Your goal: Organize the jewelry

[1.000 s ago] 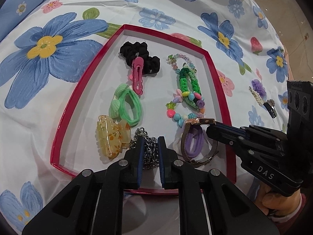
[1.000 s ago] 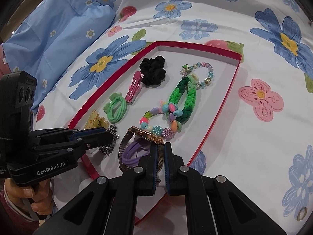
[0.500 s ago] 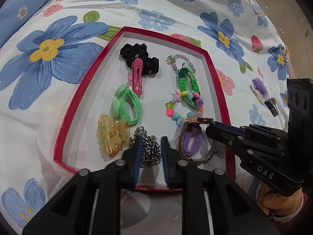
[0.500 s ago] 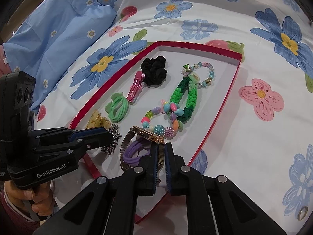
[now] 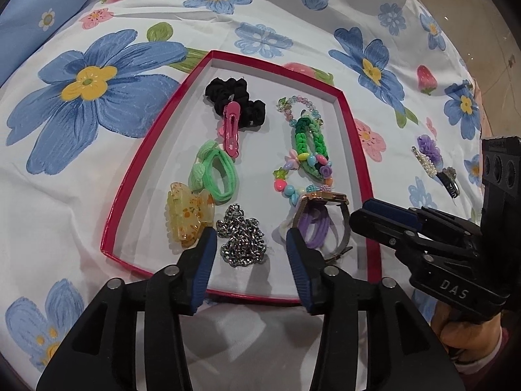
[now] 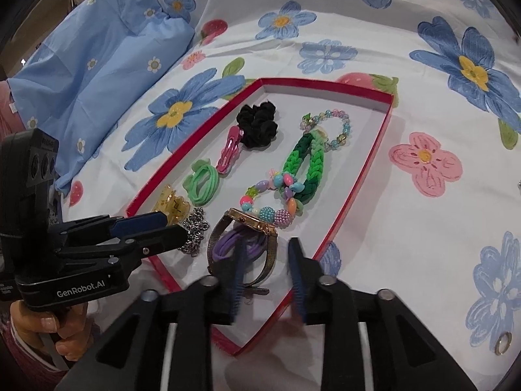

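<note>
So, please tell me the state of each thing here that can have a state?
left gripper: open, empty, over the chain
right gripper: open, empty, by the watch
tray: open, no lid
chain: heaped in tray
watch: lying in tray, strap looped around purple ties
pink clip: shut, resting partly on the black scrunchie
claw clip: shut

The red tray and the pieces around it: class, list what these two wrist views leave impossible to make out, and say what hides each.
- Watch dial: seen edge-on in both views, so its face cannot be read.
- Red tray near rim: partly covered by the left hand-held gripper in the left wrist view.
- Small pieces on the bedsheet: warped near the fisheye edge; exact type unclear.
- Right hand-held gripper fingertips: motion-blurred in the right wrist view.
</note>
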Demonstrator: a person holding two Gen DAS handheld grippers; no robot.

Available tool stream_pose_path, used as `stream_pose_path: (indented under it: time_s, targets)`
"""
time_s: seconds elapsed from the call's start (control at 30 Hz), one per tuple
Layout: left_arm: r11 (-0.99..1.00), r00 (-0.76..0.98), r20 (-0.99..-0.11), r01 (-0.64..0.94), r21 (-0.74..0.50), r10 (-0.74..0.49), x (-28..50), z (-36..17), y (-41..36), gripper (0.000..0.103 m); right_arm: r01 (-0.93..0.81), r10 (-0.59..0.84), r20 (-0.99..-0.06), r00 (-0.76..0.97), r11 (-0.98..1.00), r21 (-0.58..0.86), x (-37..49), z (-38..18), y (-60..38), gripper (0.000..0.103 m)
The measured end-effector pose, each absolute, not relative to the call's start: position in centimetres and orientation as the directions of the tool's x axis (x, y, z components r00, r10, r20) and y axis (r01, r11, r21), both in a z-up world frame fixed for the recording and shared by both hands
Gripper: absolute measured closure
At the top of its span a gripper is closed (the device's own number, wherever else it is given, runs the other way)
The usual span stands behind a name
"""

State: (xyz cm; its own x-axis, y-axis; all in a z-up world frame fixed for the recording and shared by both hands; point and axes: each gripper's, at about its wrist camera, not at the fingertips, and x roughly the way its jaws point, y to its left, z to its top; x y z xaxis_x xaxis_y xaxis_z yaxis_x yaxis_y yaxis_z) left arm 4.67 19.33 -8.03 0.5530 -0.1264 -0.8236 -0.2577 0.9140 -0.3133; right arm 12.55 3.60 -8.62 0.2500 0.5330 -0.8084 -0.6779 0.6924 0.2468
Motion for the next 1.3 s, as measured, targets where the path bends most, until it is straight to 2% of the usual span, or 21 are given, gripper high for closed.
stream_pose_path:
  time_s: [0.1, 0.17, 0.23, 0.3, 0.4, 0.53, 0.6, 0.77, 1.03, 1.2, 1.3]
  targets:
    - [0.915, 0.558, -0.82, -0.255, -0.314, -0.126, 4.4, -7.7, 19.1, 0.058, -0.671, 0.539, -0.799, 0.267, 0.699, 0.247, 12.5, -8.1, 3.2, 0.068]
    - [0.916, 0.56, -0.819, -0.255, -0.31, -0.121, 4.3, -7.4, 18.9, 0.053, -0.668, 0.544, -0.793, 0.275, 0.701, 0.249, 12.4, -7.7, 2.9, 0.064]
    - [0.919, 0.564, -0.818, -0.256, -0.3, -0.11, 3.9, -6.9, 18.7, 0.046, -0.66, 0.533, -0.788, 0.31, 0.717, 0.224, 12.2, -7.3, 2.5, 0.054]
    - [0.921, 0.572, -0.815, -0.257, -0.291, -0.098, 3.5, -6.4, 18.5, 0.038, -0.655, 0.53, -0.774, 0.346, 0.727, 0.204, 11.9, -6.8, 2.0, 0.053]
    - [0.925, 0.583, -0.808, -0.256, -0.281, -0.084, 2.8, -5.6, 18.1, 0.034, -0.644, 0.548, -0.751, 0.367, 0.733, 0.221, 11.8, -6.1, 1.2, 0.053]
    - [0.928, 0.605, -0.794, -0.258, -0.267, -0.06, 1.5, -4.5, 17.7, 0.026, -0.627, 0.571, -0.721, 0.392, 0.74, 0.244, 11.5, -5.2, 0.0, 0.045]
    - [0.926, 0.612, -0.789, -0.269, -0.264, -0.047, 0.8, -4.1, 17.7, 0.02, -0.623, 0.58, -0.713, 0.393, 0.739, 0.258, 11.3, -4.9, -0.4, 0.045]
    - [0.907, 0.627, -0.778, -0.31, -0.286, -0.031, -1.1, -3.9, 18.0, 0.016, -0.613, 0.597, -0.692, 0.407, 0.74, 0.278, 10.2, -4.7, -1.4, 0.041]
    - [0.862, 0.662, -0.749, -0.39, -0.323, 0.019, -4.0, -4.1, 18.7, 0.013, -0.596, 0.638, -0.662, 0.392, 0.725, 0.346, 8.5, -5.5, -2.7, 0.03]
    - [0.861, 0.682, -0.724, -0.425, -0.279, 0.102, -5.9, -4.1, 18.0, 0.012, -0.597, 0.67, -0.631, 0.39, 0.706, 0.381, 7.0, -6.4, -3.4, 0.027]
    - [0.875, 0.697, -0.699, -0.429, -0.223, 0.163, -7.0, -3.7, 17.2, 0.011, -0.599, 0.681, -0.6, 0.42, 0.705, 0.38, 5.9, -6.5, -4.1, 0.022]
